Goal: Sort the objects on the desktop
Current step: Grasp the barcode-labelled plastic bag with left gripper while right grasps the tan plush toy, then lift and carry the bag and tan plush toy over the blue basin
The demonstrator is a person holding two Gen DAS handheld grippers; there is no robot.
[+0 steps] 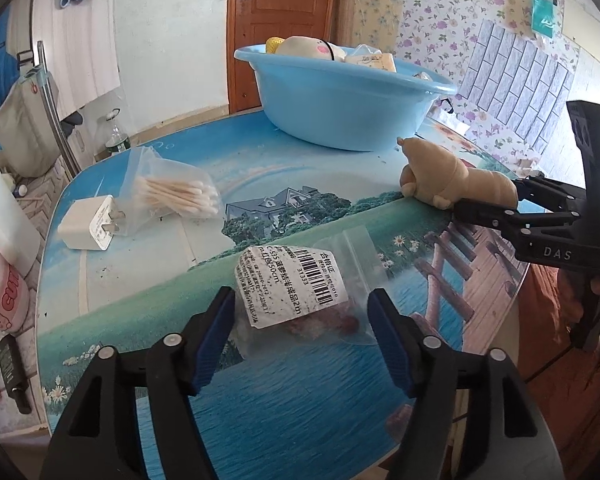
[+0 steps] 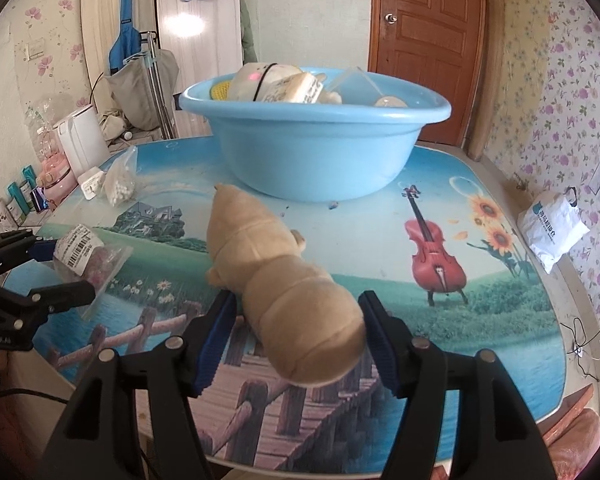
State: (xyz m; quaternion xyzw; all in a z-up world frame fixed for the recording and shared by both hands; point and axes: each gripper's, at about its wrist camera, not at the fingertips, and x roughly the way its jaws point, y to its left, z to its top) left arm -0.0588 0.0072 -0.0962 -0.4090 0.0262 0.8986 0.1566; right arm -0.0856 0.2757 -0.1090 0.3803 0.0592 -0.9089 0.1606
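A clear zip bag (image 1: 300,300) with a white barcode label and reddish contents lies on the picture-printed table (image 1: 300,392). My left gripper (image 1: 300,296) straddles it, jaws apart, pads beside the bag's edges without pressing. A tan plush toy (image 2: 284,288) lies on the table in front of the blue basin (image 2: 312,152). Its rear end sits between the fingers of my right gripper (image 2: 298,298), with small gaps on both sides. In the left wrist view the plush toy (image 1: 440,176) is at the right, with the right gripper (image 1: 496,196) behind it. The right wrist view shows the left gripper (image 2: 72,270) around the bag (image 2: 96,256).
The basin (image 1: 340,112) holds a soft toy, a box and other items. A bag of cotton swabs (image 1: 176,196) and a white charger plug (image 1: 88,224) lie at the table's left. A white kettle (image 2: 82,144) and bottles stand off the table; a white plastic bag (image 2: 552,228) lies right.
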